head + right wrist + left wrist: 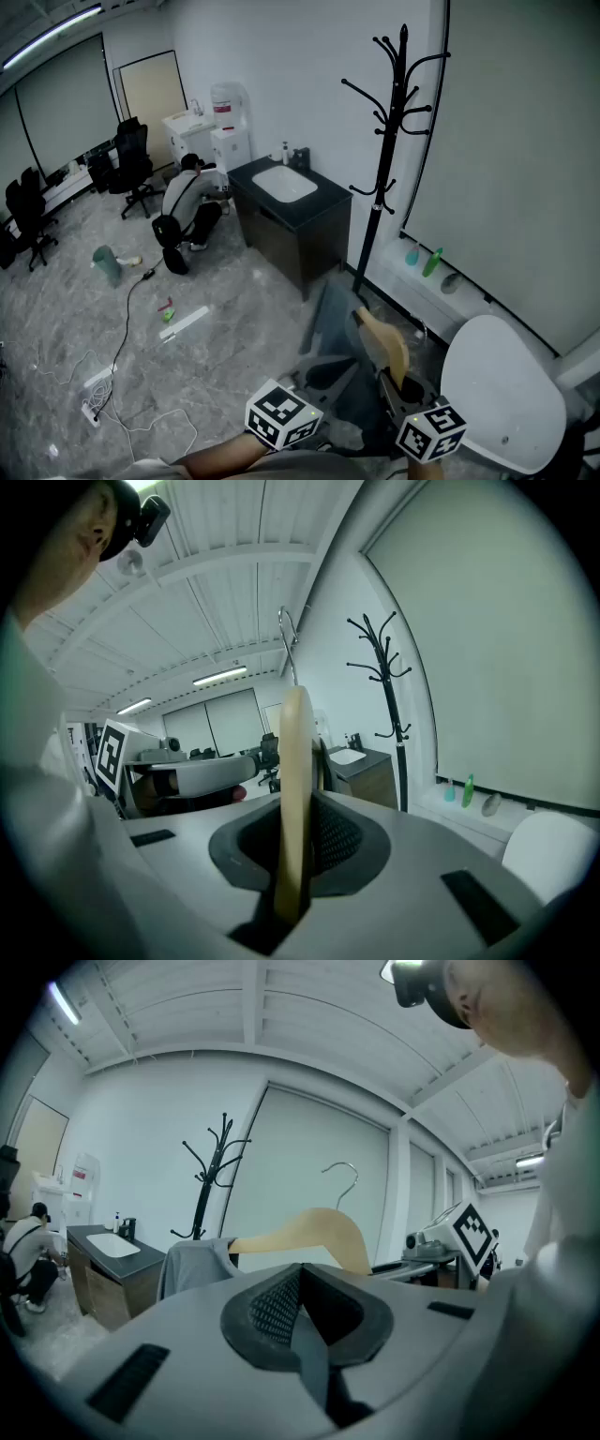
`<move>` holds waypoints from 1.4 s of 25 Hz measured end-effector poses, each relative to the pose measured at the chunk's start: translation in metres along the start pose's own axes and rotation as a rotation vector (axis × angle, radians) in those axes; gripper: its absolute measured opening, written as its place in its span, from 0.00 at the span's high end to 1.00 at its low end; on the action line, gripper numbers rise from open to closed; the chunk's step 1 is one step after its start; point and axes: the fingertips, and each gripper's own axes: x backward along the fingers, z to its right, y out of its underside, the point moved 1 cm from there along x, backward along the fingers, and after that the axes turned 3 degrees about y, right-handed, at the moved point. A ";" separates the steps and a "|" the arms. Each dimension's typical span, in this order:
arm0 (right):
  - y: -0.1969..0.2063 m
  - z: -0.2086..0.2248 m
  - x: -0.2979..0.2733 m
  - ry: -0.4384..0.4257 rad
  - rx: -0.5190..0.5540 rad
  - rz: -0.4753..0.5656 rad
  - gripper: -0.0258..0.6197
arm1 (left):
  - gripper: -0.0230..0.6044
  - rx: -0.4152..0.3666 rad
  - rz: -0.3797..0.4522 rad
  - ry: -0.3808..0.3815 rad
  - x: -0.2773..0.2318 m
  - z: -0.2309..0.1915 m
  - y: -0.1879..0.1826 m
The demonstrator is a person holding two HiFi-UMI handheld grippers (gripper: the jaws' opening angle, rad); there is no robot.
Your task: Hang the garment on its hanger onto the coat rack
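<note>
The black coat rack [401, 141] stands against the wall, ahead of both grippers and apart from them. A wooden hanger [387, 343] with a metal hook [286, 639] carries a grey garment [336, 342]. My right gripper [398, 384] is shut on the hanger's wooden arm [294, 761], which stands edge-on between the jaws. In the right gripper view the rack [389, 686] rises to the right. My left gripper [314, 375] sits just left, shut on a strip of the grey garment [309, 1354]. Beyond it show the hanger [309, 1232], the draped garment [192, 1265] and the rack [211, 1180].
A black cabinet with a white sink [286, 183] stands left of the rack. A person [187, 202] crouches beyond it near a water dispenser [228, 122]. A white rounded seat [502, 394] is at my right. Bottles [431, 262] line the sill. Cables [122, 356] lie on the floor.
</note>
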 end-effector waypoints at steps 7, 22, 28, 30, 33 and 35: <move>-0.001 0.004 0.004 0.011 0.005 0.008 0.89 | 0.95 -0.007 0.000 0.009 -0.002 0.005 0.000; -0.006 0.034 0.021 0.035 -0.033 0.036 0.89 | 0.96 -0.010 -0.024 0.012 -0.025 0.015 0.008; -0.009 0.048 0.030 0.016 -0.031 0.041 0.89 | 0.95 -0.019 -0.017 -0.005 -0.040 0.023 0.006; -0.009 0.053 0.031 0.013 -0.032 0.040 0.89 | 0.95 -0.021 -0.015 -0.011 -0.045 0.026 0.006; -0.012 0.062 0.031 0.016 -0.029 0.038 0.89 | 0.95 -0.023 -0.020 -0.013 -0.055 0.028 0.006; -0.014 0.068 0.030 0.018 -0.033 0.037 0.89 | 0.95 -0.022 -0.020 -0.015 -0.061 0.026 0.006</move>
